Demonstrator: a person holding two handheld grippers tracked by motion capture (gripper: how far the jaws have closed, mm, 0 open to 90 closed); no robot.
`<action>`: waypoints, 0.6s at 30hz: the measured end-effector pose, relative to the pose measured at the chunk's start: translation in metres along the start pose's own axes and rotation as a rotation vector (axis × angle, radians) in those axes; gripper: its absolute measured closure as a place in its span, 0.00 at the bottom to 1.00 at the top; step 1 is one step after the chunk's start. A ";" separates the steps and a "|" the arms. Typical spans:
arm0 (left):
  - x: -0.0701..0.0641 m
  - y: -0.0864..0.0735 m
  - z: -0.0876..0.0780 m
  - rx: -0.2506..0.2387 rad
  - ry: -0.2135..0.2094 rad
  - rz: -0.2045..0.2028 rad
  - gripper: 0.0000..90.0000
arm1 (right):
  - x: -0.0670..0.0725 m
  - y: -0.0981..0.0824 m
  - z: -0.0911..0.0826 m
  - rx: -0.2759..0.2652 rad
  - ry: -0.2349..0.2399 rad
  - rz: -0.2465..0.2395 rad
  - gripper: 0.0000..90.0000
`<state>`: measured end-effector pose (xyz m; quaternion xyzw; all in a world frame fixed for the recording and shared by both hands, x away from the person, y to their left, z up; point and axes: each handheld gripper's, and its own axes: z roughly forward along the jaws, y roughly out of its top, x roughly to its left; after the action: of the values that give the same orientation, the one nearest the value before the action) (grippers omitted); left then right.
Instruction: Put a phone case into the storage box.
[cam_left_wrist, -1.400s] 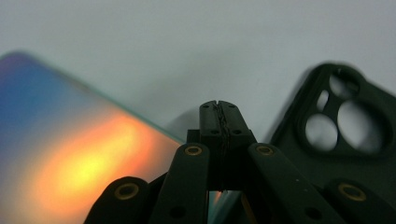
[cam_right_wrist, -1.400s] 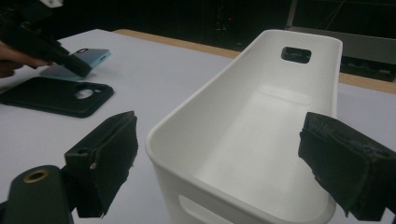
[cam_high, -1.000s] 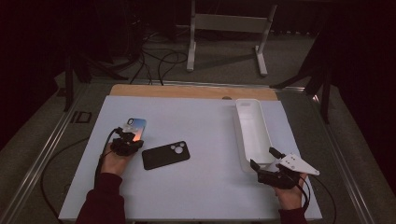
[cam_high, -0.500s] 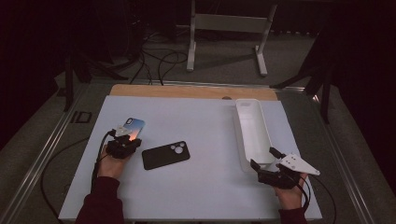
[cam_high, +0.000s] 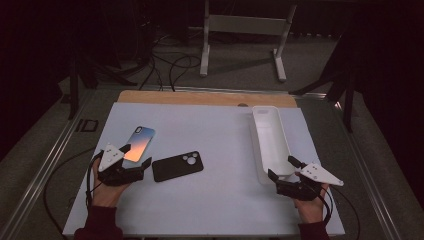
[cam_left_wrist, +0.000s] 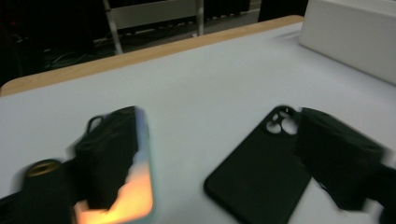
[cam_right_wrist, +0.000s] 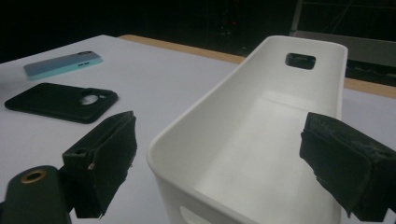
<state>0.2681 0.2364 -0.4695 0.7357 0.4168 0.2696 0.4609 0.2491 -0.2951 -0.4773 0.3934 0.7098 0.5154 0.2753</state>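
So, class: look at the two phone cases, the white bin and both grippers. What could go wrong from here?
1. The left gripper, whose jaws have just been opening, sits right beside the gradient phone case; a careless move could knock it across the table.
2. The black phone case lies flat, so the jaws may slip on its thin edge.
3. The open right gripper straddles the end of the white bin and could shove it.

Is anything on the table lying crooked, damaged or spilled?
Nothing stands out. The colourful phone case and the black phone case lie flat on the table, each at an angle, apart from each other. The white bin stands upright and empty.
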 end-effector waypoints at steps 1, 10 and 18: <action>-0.001 -0.003 -0.004 0.002 0.004 -0.001 0.11 | 0.000 0.001 0.000 -0.006 0.006 -0.001 0.12; -0.005 -0.032 -0.029 0.016 0.013 -0.020 0.00 | -0.002 0.010 0.005 -0.038 0.047 -0.008 0.11; -0.002 -0.038 -0.034 -0.012 0.007 -0.040 0.00 | -0.001 0.009 0.010 -0.042 0.048 -0.014 0.11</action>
<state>0.2264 0.2591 -0.4893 0.7236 0.4313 0.2653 0.4689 0.2599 -0.2894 -0.4717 0.3700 0.7079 0.5376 0.2700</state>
